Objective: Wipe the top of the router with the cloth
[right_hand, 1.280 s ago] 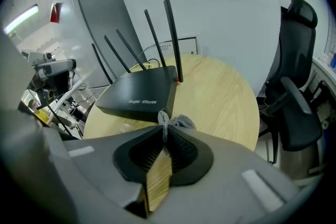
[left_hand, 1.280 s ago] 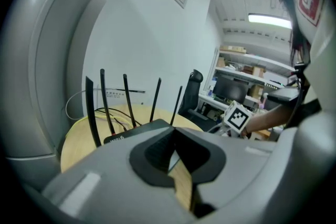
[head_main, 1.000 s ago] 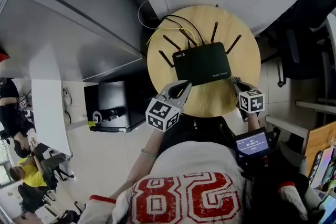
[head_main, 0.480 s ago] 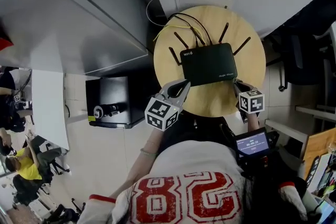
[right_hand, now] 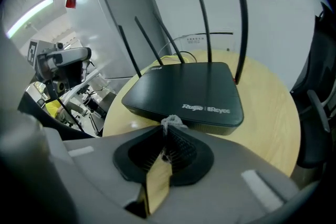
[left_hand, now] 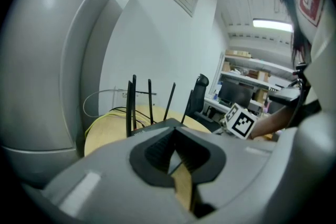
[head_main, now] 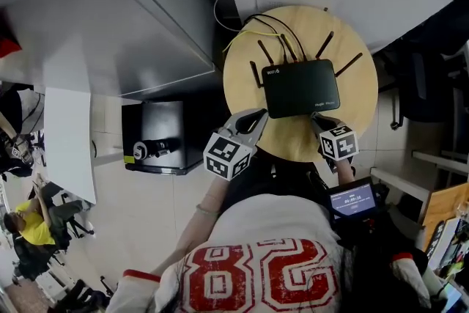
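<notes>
A black router (head_main: 300, 88) with several upright antennas lies in the middle of a round wooden table (head_main: 245, 77). My right gripper (head_main: 319, 124) hovers at the router's near right corner. In the right gripper view this gripper (right_hand: 167, 134) is shut on a small tuft of grey cloth (right_hand: 171, 123), just short of the router (right_hand: 189, 89). My left gripper (head_main: 250, 121) is at the near left edge of the table, below the router's left corner. Its jaws (left_hand: 176, 136) are shut with nothing between them, and the router (left_hand: 157, 124) shows just beyond.
Yellow and black cables (head_main: 265, 26) run off the back of the table toward the wall. A black cabinet (head_main: 154, 143) stands on the floor at the left. A dark office chair (head_main: 421, 80) is at the right. A small screen (head_main: 352, 200) hangs at my waist.
The right gripper has moved left, closer to the router's front edge. The head view has shifted, so the table sits further right in it. The left gripper has hardly moved.
</notes>
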`<action>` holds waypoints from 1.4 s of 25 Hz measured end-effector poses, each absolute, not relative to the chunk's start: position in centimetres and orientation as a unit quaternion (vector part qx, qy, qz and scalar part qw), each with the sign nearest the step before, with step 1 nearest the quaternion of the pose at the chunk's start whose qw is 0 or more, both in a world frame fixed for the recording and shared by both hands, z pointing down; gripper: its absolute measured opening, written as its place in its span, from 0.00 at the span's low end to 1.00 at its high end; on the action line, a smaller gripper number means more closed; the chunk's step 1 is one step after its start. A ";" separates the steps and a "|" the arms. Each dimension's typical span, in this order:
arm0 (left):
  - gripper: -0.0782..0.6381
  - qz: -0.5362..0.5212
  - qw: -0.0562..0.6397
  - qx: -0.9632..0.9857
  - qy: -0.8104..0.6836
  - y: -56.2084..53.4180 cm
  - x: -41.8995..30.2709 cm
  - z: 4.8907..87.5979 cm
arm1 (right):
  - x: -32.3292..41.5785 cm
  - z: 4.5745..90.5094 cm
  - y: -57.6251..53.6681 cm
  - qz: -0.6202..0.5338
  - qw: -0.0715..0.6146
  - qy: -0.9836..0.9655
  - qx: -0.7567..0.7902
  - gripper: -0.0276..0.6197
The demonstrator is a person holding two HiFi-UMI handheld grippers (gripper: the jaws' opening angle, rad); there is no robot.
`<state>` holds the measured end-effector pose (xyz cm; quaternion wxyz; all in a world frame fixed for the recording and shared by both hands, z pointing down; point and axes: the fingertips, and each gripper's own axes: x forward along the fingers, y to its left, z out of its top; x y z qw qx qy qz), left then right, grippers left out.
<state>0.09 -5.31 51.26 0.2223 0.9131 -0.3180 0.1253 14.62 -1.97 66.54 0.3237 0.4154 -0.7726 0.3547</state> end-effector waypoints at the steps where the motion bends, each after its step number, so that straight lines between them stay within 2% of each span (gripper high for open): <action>1: 0.11 0.125 0.222 0.913 -0.318 -5.4 -0.1 51.2 | 13.8 66.6 -1.9 0.354 0.326 -0.776 0.408 0.09; 16: 0.11 0.116 0.222 0.902 -0.351 -6.1 -5.6 51.3 | -0.4 66.3 -0.8 0.310 0.355 -0.844 0.255 0.09; 24: 0.11 0.103 0.224 0.890 -0.384 -5.6 -7.9 50.9 | -1.7 65.3 -0.9 0.295 0.360 -0.853 0.236 0.09; 35: 0.11 0.081 0.234 0.866 -0.435 -6.0 -11.1 51.3 | -2.8 63.1 -8.0 0.266 0.345 -0.865 0.250 0.09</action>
